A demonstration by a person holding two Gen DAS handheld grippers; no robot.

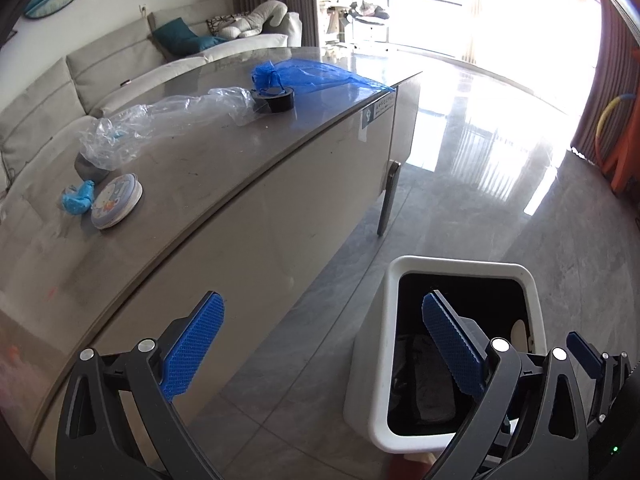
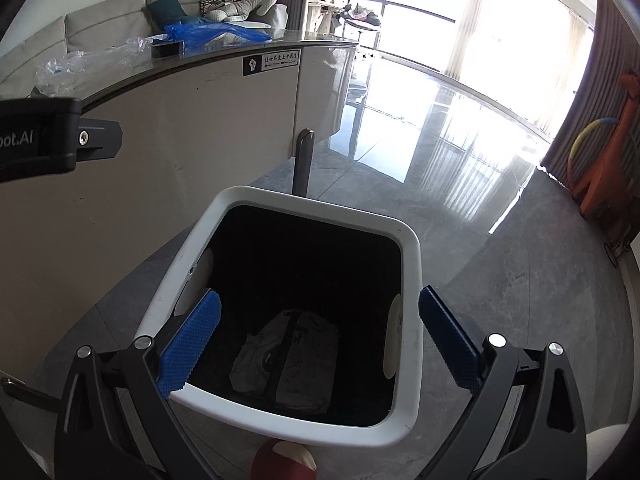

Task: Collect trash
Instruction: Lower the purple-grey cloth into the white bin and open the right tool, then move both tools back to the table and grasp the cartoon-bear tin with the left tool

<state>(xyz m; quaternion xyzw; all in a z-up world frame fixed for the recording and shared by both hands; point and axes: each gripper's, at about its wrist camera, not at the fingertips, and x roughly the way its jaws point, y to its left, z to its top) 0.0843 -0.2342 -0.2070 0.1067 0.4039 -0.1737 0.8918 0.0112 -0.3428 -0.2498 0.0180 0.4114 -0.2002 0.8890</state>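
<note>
With nothing held, right tool (image 2: 318,334) wide over bin (image 2: 412,264)

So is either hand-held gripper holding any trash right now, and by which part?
Nothing is held. The left hand-held gripper and the right hand-held gripper are both open and empty, above the white rectangular plastic bin.

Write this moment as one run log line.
left gripper: open, empty | right gripper: open over white rectangular bin | clear plastic bag: on grey table
</note>
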